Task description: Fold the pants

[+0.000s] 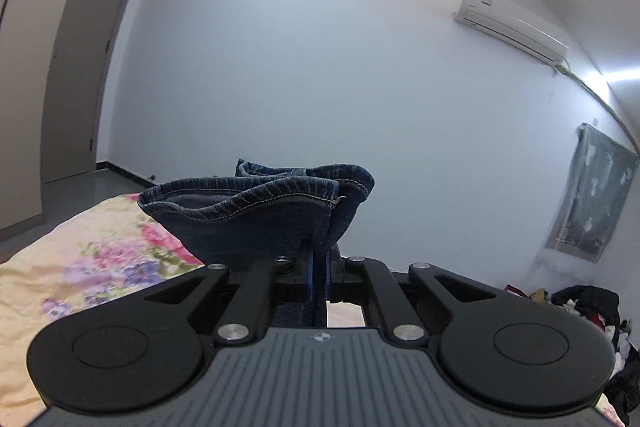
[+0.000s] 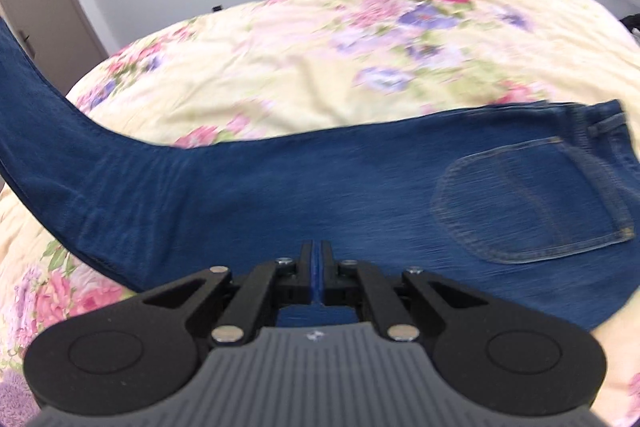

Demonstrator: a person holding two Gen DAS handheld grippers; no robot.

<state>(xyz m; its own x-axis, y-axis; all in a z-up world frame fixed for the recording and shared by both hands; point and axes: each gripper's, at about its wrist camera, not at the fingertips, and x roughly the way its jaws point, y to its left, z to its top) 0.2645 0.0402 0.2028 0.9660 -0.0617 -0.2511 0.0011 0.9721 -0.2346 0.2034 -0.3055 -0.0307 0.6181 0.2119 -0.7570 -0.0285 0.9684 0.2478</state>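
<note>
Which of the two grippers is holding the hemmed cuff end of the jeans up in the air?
The left gripper: it is shut on the stitched leg cuffs, raised above the floral bedspread. The right gripper is shut over the jeans near the back pocket.

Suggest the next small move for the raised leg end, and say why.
Probably carry the left gripper, shut on the hem, across toward the waistband: the jeans lie flat on the bedspread with the leg lifted.
</note>
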